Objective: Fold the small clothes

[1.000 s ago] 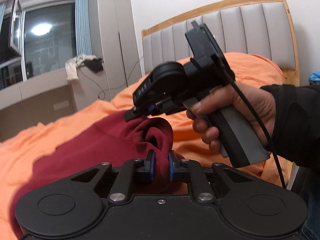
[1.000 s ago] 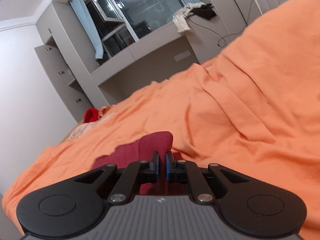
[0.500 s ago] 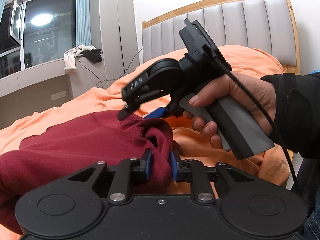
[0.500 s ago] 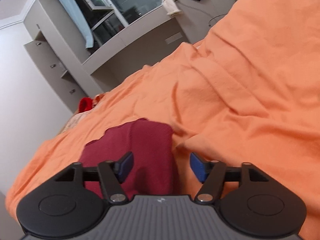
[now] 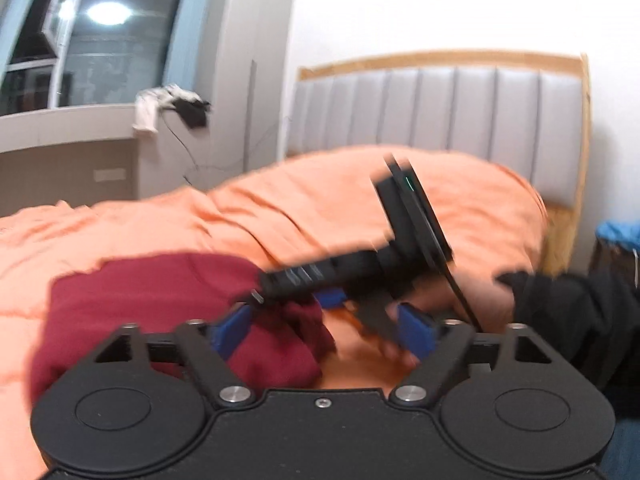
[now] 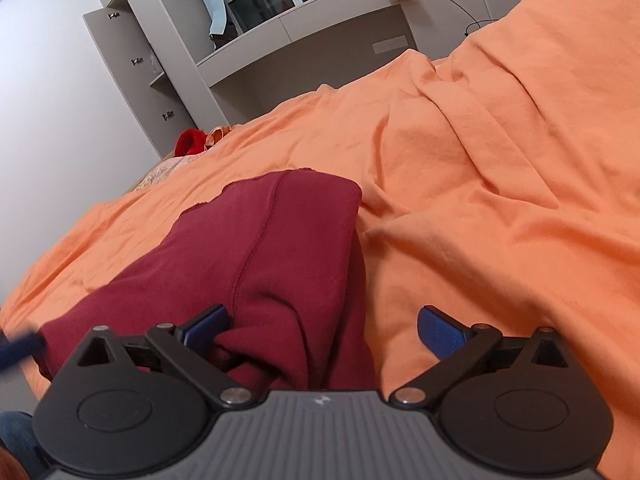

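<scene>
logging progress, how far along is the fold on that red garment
Done: the garment lies doubled over on the orange bedding, with a rounded folded edge at its far end.
In hand: nothing. The left gripper and right gripper are both open, and the cloth sits loose between their fingers.
Left: the near end is bunched and wants smoothing. Whether another fold is needed, I cannot tell.

Garment (image 6: 272,264) lying on the bedspread (image 6: 500,168), near the bed's front edge. Left gripper (image 5: 324,330) and right gripper (image 6: 322,330), both with jaws apart, above the garment's near end, side by side. Headboard (image 5: 440,112) behind the bedspread. Desk (image 6: 312,36) beyond the bed's far edge.
</scene>
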The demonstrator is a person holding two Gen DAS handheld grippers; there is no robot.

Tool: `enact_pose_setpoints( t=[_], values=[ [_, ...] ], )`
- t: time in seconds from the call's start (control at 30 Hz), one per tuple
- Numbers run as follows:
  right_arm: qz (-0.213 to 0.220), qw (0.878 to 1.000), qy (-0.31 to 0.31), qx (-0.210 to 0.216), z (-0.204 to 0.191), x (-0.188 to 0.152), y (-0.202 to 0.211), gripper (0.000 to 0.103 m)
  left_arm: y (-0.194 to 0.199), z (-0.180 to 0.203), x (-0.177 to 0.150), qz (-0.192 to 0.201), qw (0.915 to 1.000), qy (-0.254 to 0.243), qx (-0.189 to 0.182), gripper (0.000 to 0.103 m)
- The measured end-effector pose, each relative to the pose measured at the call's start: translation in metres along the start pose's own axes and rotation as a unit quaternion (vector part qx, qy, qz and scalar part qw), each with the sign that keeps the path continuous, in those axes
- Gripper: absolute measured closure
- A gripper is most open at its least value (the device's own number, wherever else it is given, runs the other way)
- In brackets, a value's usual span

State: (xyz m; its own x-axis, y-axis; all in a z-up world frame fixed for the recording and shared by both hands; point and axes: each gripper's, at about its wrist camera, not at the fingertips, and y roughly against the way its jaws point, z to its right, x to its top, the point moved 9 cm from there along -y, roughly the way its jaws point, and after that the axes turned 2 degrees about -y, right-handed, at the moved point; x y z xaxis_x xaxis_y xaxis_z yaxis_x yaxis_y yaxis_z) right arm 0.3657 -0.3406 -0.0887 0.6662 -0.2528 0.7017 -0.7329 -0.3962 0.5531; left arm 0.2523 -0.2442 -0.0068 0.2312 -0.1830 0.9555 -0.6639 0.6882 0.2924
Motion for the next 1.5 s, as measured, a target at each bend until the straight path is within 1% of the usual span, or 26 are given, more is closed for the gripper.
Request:
enact_pose_setpoints(
  t=[0.03,0.1,0.13,0.2,0.27,0.33,0.43,0.5,0.6,0.67,0.73,0.77,0.83,0.9,0.97,1.07,1.17,1.3,1.37,1.43,1.5],
  values=[
    [0.0,1.0,0.003,-0.001,0.0,-0.001,0.0,0.0,0.004,-0.007,0.006,0.007,0.9999,0.008,0.012,0.003],
    [0.002,1.0,0.013,-0.002,0.0,-0.003,0.001,0.0,0.011,-0.027,0.016,0.022,0.9986,0.029,0.039,0.001],
    [0.005,1.0,0.021,-0.003,0.0,-0.004,0.002,0.0,0.014,-0.037,0.018,0.025,0.9978,0.035,0.051,0.001],
    [0.009,0.999,0.038,-0.009,-0.001,-0.006,0.003,0.0,0.018,-0.062,0.02,0.023,0.9944,0.049,0.091,0.001],
    [0.01,0.999,0.05,-0.014,0.0,-0.006,0.004,0.0,0.023,-0.089,0.018,0.017,0.9883,0.077,0.131,0.001],
    [0.009,0.998,0.052,-0.015,0.001,-0.006,0.008,0.0,0.029,-0.118,0.011,0.007,0.9797,0.118,0.162,0.001],
    [0.005,0.999,0.05,-0.014,0.003,-0.007,0.011,0.0,0.037,-0.156,-0.004,-0.014,0.9655,0.182,0.186,0.001],
    [0.004,0.999,0.048,-0.011,0.003,-0.006,0.014,0.0,0.036,-0.171,-0.018,-0.041,0.959,0.214,0.181,0.001],
    [0.023,0.999,0.032,-0.002,0.003,-0.001,0.025,0.0,0.033,-0.177,-0.037,-0.064,0.9547,0.243,0.16,0.001],
    [0.045,0.999,0.009,0.007,0.004,0.005,0.034,0.0,0.029,-0.178,-0.046,-0.075,0.9533,0.246,0.158,0.001],
    [0.06,0.998,-0.016,0.003,0.008,0.009,0.04,0.0,0.027,-0.175,-0.056,-0.087,0.9532,0.243,0.158,0.0],
    [0.06,0.998,-0.022,-0.006,0.011,0.009,0.04,0.0,0.025,-0.173,-0.06,-0.092,0.9533,0.24,0.159,0.0],
    [0.044,0.998,-0.025,-0.032,0.017,0.007,0.035,0.0,0.023,-0.169,-0.064,-0.094,0.9544,0.232,0.162,0.0],
    [0.021,0.998,-0.011,-0.052,0.02,0.002,0.028,0.0,0.023,-0.166,-0.064,-0.094,0.9557,0.223,0.167,0.001],
    [0.003,0.997,0.02,-0.07,0.022,-0.003,0.025,0.0,0.022,-0.164,-0.062,-0.094,0.9562,0.22,0.169,0.001],
    [-0.002,0.992,0.087,-0.095,0.017,-0.008,0.029,0.0,0.022,-0.165,-0.061,-0.096,0.956,0.221,0.167,0.0],
    [-0.006,0.987,0.119,-0.106,0.013,-0.01,0.033,0.0,0.02,-0.165,-0.06,-0.096,0.9567,0.218,0.167,0.001],
    [-0.013,0.987,0.125,-0.1,0.013,-0.01,0.038,0.0,0.02,-0.164,-0.061,-0.097,0.9569,0.217,0.167,0.001],
    [0.008,0.989,0.119,-0.088,0.011,-0.004,0.043,0.0,0.02,-0.164,-0.06,-0.096,0.9569,0.217,0.167,0.0],
    [0.035,0.992,0.104,-0.064,0.008,0.003,0.05,0.0,0.02,-0.164,-0.061,-0.096,0.9568,0.217,0.167,0.001],
    [0.053,0.995,0.069,-0.039,0.007,0.008,0.052,0.0,0.02,-0.164,-0.061,-0.096,0.9569,0.217,0.167,0.001]
  ],
)
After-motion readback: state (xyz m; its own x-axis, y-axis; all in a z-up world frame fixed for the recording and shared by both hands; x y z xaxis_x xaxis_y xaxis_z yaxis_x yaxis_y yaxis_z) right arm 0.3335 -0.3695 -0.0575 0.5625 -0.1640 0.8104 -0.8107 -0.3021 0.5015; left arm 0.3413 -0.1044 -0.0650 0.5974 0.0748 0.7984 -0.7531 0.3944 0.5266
